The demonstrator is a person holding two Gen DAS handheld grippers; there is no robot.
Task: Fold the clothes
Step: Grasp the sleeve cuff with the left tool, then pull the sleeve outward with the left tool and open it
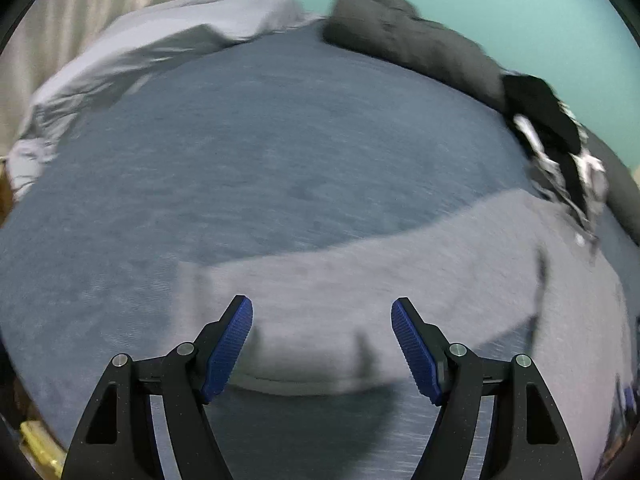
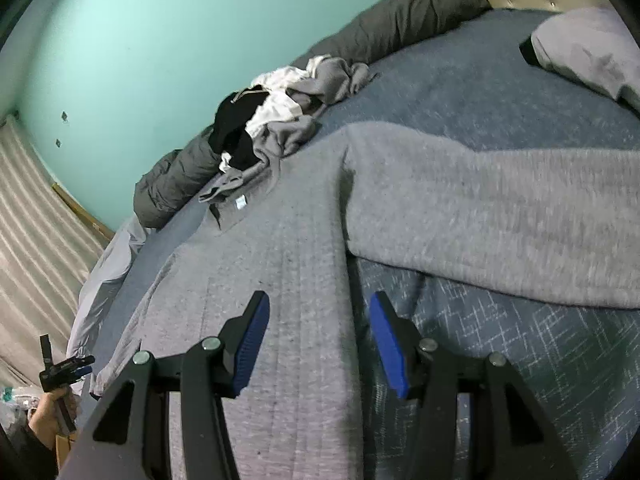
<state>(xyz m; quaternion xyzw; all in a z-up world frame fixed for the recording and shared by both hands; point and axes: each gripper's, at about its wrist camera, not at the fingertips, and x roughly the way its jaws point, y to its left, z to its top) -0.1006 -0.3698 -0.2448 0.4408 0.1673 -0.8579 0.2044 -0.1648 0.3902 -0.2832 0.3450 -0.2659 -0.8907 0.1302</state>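
Observation:
A grey long-sleeved sweater [image 2: 288,248] lies spread on the blue bed cover [image 2: 460,92], one sleeve [image 2: 500,216] stretched out to the right. My right gripper [image 2: 318,312] hovers open over the sweater's side edge, nothing between its blue pads. In the left wrist view my left gripper [image 1: 322,320] stands open above the end of the sweater's other grey sleeve [image 1: 360,280], which runs across the cover toward the right. The left gripper [image 2: 66,370] also shows small at the lower left of the right wrist view, held in a hand [image 2: 48,412].
A pile of grey, white and black clothes [image 2: 276,116] lies by the far edge of the bed, seen too as the clothes pile [image 1: 556,140]. A dark grey rolled duvet [image 2: 400,20] runs along the teal wall. A light grey pillow [image 2: 588,48] is at the right, a curtain [image 2: 36,220] at the left.

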